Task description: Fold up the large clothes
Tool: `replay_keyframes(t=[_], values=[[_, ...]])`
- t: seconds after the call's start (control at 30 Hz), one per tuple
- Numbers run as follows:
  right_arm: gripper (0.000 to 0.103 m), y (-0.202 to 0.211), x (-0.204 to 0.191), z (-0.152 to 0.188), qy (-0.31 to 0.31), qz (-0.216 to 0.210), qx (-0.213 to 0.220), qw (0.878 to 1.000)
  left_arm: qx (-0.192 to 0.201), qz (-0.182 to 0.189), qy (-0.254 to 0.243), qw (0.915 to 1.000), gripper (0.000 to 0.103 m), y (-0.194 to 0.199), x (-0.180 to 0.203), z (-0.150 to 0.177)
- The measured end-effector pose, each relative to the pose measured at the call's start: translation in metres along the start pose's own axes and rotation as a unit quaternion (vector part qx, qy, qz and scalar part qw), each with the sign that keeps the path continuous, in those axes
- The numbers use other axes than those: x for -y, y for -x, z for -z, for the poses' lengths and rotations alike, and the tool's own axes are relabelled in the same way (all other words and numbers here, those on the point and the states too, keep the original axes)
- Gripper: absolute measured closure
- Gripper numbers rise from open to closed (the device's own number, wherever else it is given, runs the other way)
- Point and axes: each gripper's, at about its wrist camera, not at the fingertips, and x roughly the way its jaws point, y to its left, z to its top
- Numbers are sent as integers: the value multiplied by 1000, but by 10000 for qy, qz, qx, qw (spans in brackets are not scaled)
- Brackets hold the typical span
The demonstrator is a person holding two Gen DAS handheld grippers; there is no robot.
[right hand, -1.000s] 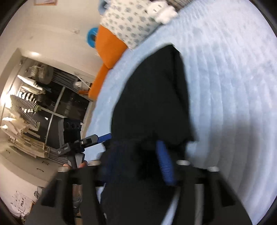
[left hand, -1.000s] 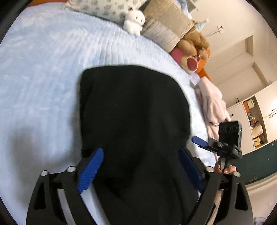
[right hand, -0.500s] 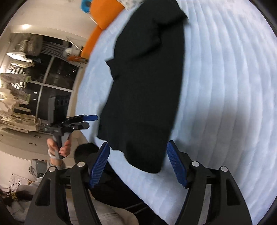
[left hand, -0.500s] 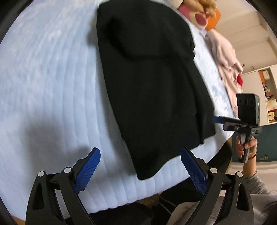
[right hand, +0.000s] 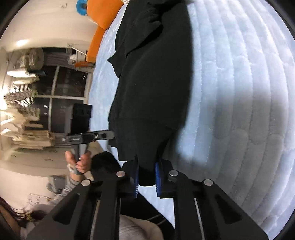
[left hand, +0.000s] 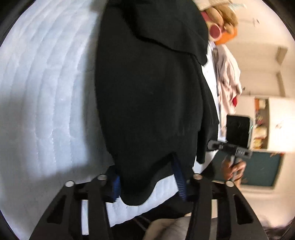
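A: Right gripper (right hand: pixel 147 176)?
B: Blue fingers (right hand: pixel 158 176) pressed together, pinching the near hem of the black garment (right hand: pixel 153 77).
A: Left gripper (left hand: pixel 147 181)?
B: Fingers (left hand: pixel 178 177) stand on either side of the same hem, cloth between them; whether they actually clamp it, I cannot tell.
A: Garment location?
B: Lying lengthwise on the pale blue quilted bed (right hand: pixel 239 92), hem at the near edge. A pink cloth (left hand: pixel 227 73) lies beside it, and a stuffed toy (left hand: pixel 219 22) sits at the far end.

Black garment (left hand: pixel 151 96) centre frame; pale blue ribbed quilt (left hand: pixel 42 92) at left; blue finger pads (right hand: pixel 158 175); orange cushion (right hand: pixel 103 13) upper left.
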Motion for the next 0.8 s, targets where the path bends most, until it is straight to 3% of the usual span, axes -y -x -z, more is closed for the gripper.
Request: replay_keyframes(t=[0.03,0.1,0.17,0.37,0.43,0.57,0.8], values=[[91,2,1,-1,-95,-161,13,9998,8,247,169,9996,72,3,-6,-1],[92,11,-3,-4,-185,-497,93,9985,49,674,348,9971,81,11,-14,-2],[92,24,-14,-10,-151,-780,205,9966,173,964,324,9947,85,23,-9,-5],[92,59,-70,-50,385,-1043,661,9916,966,1475,-227,9841,86,86,43,-39],[92,75,-88,-75,523,-1138,897,9881,1287,1630,-361,9775,86,112,58,-64],[93,93,-112,-134,620,-1225,1280,9822,1548,1853,-283,9700,85,137,66,-120],[93,78,-89,-240,50,-908,1590,9831,1627,1788,649,9682,85,125,18,-230]])
